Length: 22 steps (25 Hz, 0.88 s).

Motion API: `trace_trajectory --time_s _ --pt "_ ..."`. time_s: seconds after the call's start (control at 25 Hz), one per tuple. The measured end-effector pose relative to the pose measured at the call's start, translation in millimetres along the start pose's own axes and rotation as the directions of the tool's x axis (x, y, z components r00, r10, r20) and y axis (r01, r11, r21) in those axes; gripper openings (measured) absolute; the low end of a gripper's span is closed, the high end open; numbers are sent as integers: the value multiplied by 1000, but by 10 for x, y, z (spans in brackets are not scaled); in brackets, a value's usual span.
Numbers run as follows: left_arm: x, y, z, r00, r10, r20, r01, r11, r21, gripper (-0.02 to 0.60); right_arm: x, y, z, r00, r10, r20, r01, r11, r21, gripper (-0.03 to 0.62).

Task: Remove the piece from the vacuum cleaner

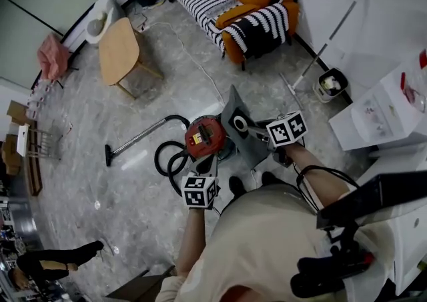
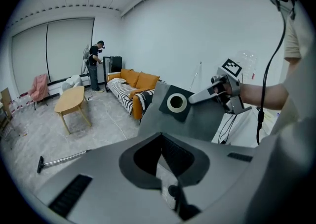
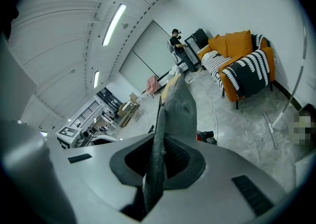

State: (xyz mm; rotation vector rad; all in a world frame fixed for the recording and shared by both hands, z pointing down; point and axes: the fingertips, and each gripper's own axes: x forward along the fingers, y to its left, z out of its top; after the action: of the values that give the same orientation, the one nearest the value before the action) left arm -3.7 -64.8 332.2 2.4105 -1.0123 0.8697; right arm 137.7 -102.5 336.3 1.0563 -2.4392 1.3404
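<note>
Vacuum cleaner: the red vacuum cleaner [image 1: 203, 135] sits on the floor in front of the person's feet, with its black hose [image 1: 163, 157] coiled on its left.
Piece: the grey dust bag [image 1: 248, 151] is held up just to the right of the vacuum cleaner, overlapping its right edge in the head view. It looks already lifted out, though whether its lower end touches the machine cannot be told.
Bag's lie: the flat face with the white ring [image 1: 239, 123] looks back toward the vacuum cleaner and the left gripper. The long axis runs straight away from the right gripper, which sees the bag edge-on.
Right gripper: the right gripper [image 3: 156, 166] is narrow, its jaws pinched on the bag's edge close to the ring, above and to the right of the vacuum cleaner.
Left gripper: the left gripper [image 2: 162, 156] has its jaws closed together with nothing between them. It sits on the near side of the vacuum cleaner, apart from the bag.
Nearer hand: the right, since it has the bag already.
Arms: the right arm [image 1: 320, 171] reaches forward past the vacuum cleaner's right side. The left arm [image 1: 190, 241] stretches down toward its near edge.
Next move, as a guess: carry the bag farther from the vacuum cleaner, to the right.
</note>
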Motion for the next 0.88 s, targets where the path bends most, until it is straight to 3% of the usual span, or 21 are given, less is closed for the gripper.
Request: trace_trajectory --time_s 0.52,0.88 --pt "-240 -131 -317 996 85 -38 -88 994 -62 5 134 106 -169 993 90 -82 -92 995 -29 25" --pt "-566 86 -510 998 67 15 -65 995 -75 5 349 509 -346 994 44 -103 -54 994 -97 25"
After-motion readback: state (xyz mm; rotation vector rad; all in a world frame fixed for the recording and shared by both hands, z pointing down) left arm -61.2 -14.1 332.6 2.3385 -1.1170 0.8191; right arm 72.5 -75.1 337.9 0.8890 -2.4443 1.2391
